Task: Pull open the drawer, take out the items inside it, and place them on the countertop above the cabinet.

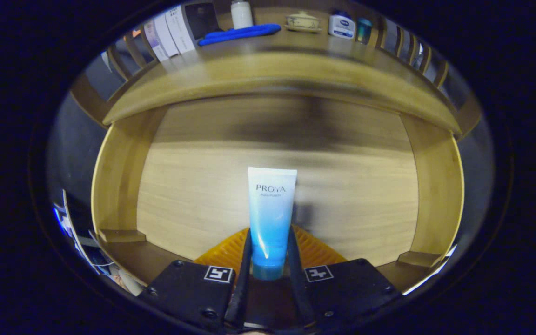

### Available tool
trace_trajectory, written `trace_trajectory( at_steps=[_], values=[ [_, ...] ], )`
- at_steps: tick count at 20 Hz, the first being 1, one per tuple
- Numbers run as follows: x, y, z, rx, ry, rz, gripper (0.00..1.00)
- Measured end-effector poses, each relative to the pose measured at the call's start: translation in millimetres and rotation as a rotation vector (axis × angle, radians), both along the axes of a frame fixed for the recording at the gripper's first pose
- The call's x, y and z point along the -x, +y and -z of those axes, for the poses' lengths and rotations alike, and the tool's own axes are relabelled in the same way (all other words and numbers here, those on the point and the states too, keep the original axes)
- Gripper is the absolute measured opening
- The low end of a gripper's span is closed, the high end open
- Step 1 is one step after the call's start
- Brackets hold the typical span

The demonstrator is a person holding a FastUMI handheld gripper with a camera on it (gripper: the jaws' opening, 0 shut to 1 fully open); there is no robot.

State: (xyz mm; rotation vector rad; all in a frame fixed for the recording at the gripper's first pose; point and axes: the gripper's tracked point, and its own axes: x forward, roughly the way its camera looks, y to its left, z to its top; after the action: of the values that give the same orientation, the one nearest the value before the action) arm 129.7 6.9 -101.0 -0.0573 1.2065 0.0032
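The hand-held gripper (270,260) is clamped on a smooth plastic tube (271,218) that fades from white at its flat crimped end to bright blue at the cap end; both fingers press its sides near the cap, and the tube stands out straight ahead of them. Beneath the tube is the open wooden drawer (114,186), a shallow light-grained box with plain side walls to the left and right and a pale, smooth floor; whether the tube touches that floor cannot be told. A ribbed orange piece (317,251) shows just behind the fingers, near the drawer's close edge.

Beyond the drawer, the cabinet's wooden surface (277,70) curves across the far side, glossy and honey-coloured, with slatted wooden rails at both ends. On it stand several things: flat white boxes (170,32) leaning at the far left, a long blue soft-looking bar (240,33), a white cylindrical bottle (241,14), a small cream lidded ceramic dish (302,22), a squat white-and-blue jar (341,25) and a teal glass-like container (364,30) to the right
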Motion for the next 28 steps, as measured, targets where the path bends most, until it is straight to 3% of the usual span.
trace_trajectory(
  at_steps=[9,14,23,28],
  values=[
    [-11,0,-86,-0.027,-0.132,-0.041,0.42],
    [-55,-3,-115,-0.013,-0.177,-0.005,0.42],
    [-146,3,-122,0.0,-0.186,0.04,0.42],
    [-173,-3,-105,0.053,-0.175,0.045,0.42]
  ],
)
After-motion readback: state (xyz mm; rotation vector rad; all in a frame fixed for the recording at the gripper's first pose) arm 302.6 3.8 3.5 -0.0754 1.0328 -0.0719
